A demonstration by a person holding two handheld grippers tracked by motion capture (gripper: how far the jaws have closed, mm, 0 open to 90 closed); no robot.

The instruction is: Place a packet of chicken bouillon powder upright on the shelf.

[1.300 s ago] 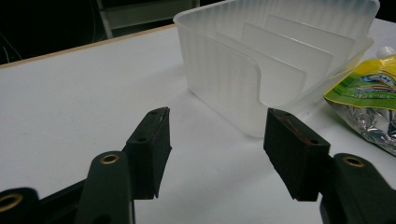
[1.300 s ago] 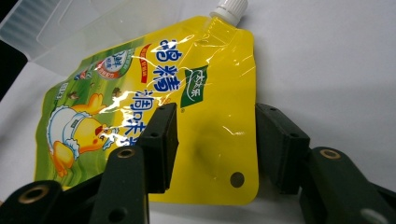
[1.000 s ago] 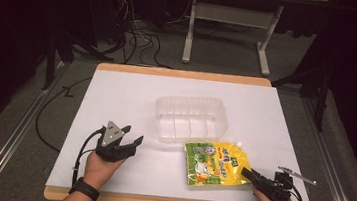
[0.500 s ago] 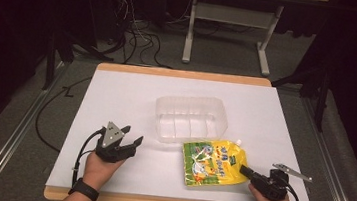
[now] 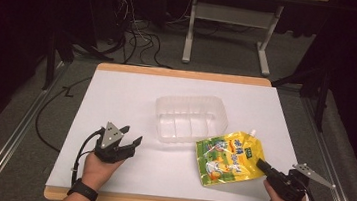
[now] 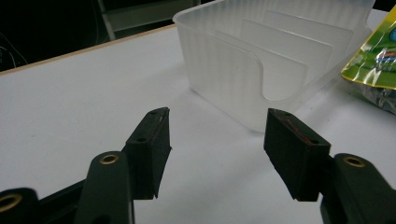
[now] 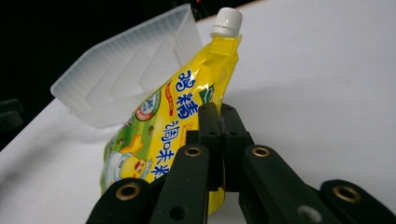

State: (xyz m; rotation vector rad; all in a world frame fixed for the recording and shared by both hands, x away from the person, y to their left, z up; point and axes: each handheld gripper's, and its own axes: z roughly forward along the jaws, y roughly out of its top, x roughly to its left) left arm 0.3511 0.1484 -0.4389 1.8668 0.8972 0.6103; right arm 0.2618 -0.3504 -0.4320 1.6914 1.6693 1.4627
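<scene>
Shifted toward the table's near edge since a second ago, the right gripper (image 5: pixel 263 164) is now sitting slightly lower at the pouch's right side, and the yellow spout pouch (image 5: pixel 230 157) has barely changed place. That pouch is lying on the white table sheet (image 5: pixel 126 100), its white cap (image 5: pixel 251 134) pointing away from the person, its upper left corner just beside the clear plastic container (image 5: pixel 191 117). In the right gripper view, the black jaws are pressing together on the pouch's right edge, the printed film (image 7: pixel 159 135) rising to the cap (image 7: pixel 226 21) beyond them. The left gripper (image 5: pixel 129 143) is resting well apart to the left in the person's left hand (image 5: pixel 96 170), its jaws spread wide with nothing between them. In the left gripper view, it is facing the container's ribbed wall (image 6: pixel 224 74).
</scene>
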